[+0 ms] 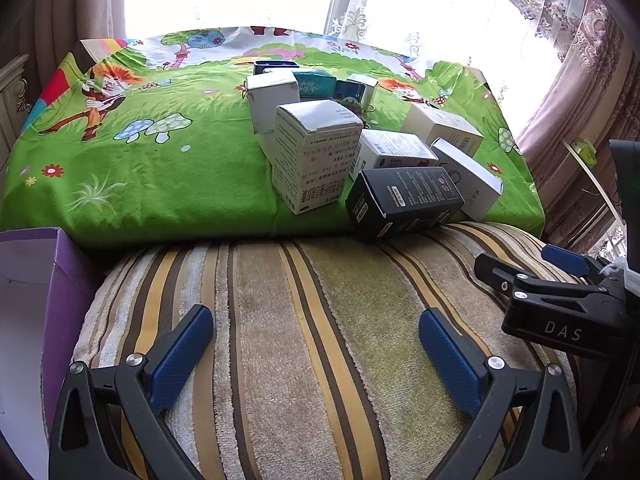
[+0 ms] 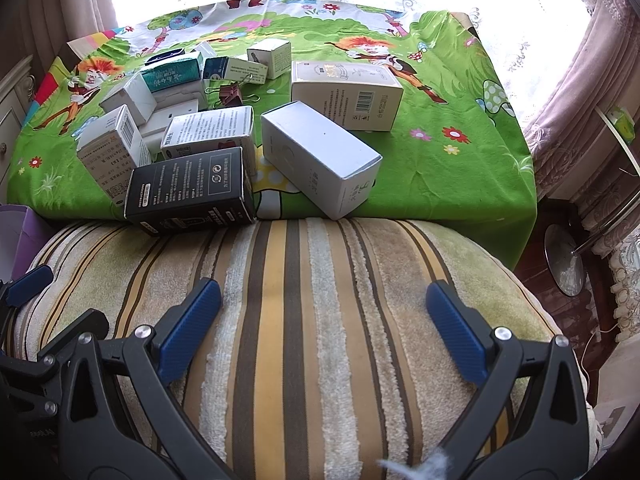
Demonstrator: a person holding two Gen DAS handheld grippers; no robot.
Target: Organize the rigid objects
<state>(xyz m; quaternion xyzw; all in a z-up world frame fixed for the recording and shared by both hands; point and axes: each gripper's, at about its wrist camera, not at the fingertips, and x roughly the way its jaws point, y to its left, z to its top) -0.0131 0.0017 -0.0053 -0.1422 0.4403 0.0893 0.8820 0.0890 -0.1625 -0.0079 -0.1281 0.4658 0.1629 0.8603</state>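
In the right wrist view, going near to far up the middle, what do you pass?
Striped towel cushion → long white cardboard box lying at an angle → cream box with a barcode → small white upright box.

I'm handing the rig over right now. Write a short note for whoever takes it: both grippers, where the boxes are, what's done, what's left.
Left gripper: open, empty, over the striped towel.
Right gripper: open, empty, over the same towel, beside the left one.
Boxes: all in a loose pile on the green cartoon cloth. The black box and the tilted white box lie at the near edge; the beige box is behind them; smaller cartons and a binder clip sit farther back.
Purple box: open, at the far left; contents not visible.
Done: nothing visibly sorted.
Left: the whole pile.
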